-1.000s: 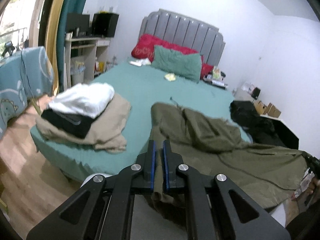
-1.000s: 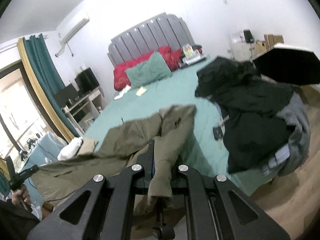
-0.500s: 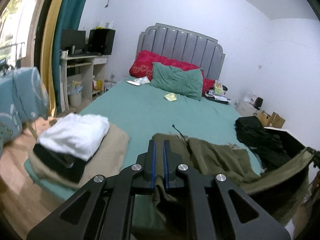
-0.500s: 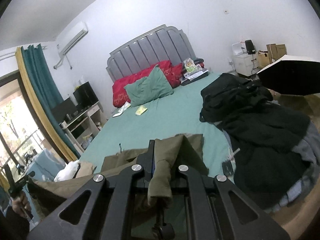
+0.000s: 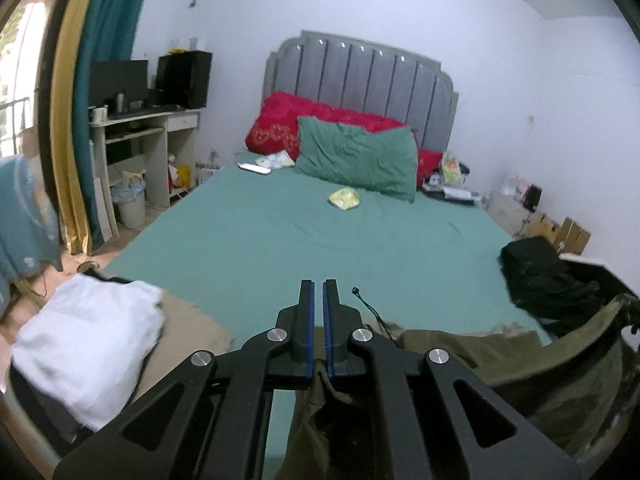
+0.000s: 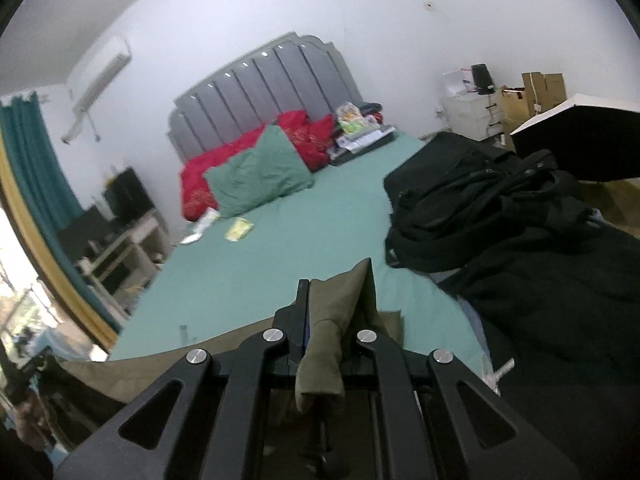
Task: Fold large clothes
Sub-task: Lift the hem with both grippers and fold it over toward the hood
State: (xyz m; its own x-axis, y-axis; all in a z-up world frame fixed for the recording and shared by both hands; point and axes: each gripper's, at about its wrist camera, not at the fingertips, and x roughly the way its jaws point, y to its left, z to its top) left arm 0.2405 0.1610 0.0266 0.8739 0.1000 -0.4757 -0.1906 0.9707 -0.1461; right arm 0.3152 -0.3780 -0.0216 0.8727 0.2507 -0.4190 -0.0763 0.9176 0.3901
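Observation:
An olive-green garment (image 5: 480, 356) hangs stretched between my two grippers above the foot of the green bed (image 5: 320, 248). My left gripper (image 5: 319, 292) is shut on one edge of it; the cloth droops below the jaws. My right gripper (image 6: 336, 292) is shut on another corner of the olive garment (image 6: 332, 328), whose fold sticks up between the fingers. The cloth runs off to the left in the right wrist view, toward the other hand-held gripper (image 6: 24, 368).
A folded stack with a white item (image 5: 84, 344) on tan cloth lies at the bed's left foot corner. A black clothes pile (image 6: 520, 248) fills the right side. Pillows (image 5: 356, 160) and a small yellow packet (image 5: 344, 199) lie toward the headboard. A desk (image 5: 144, 136) stands left.
Both grippers have risen and lifted the olive garment off the bed; it lay spread on the mattress a second ago and now hangs between them.

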